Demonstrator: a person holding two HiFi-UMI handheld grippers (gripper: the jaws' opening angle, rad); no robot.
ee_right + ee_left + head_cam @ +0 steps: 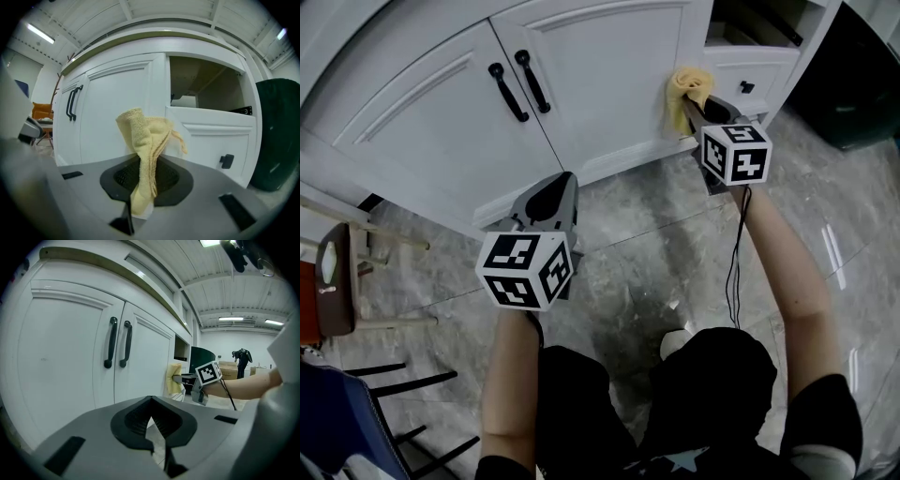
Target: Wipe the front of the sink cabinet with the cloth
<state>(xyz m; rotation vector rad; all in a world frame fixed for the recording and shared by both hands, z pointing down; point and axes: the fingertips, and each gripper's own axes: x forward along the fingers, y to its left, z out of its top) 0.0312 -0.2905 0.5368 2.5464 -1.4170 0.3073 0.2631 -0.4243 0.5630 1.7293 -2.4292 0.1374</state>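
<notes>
The white sink cabinet (441,131) has two doors with black handles (518,89). My right gripper (692,105) is shut on a yellow cloth (686,88), which presses against the right door's right edge (637,84). In the right gripper view the cloth (145,145) bunches up between the jaws in front of the door (117,112). My left gripper (555,192) hangs low before the cabinet's base, shut and holding nothing. From the left gripper view, the jaws (157,441) meet with nothing between them, and the cloth (174,378) and right gripper (187,378) show farther right.
Right of the doors is an open shelf (759,23) above a drawer with a black knob (747,87). A dark green bin (853,94) stands at far right. A wooden stool (347,272) and a blue chair (337,422) stand at left on the grey marble floor (656,272).
</notes>
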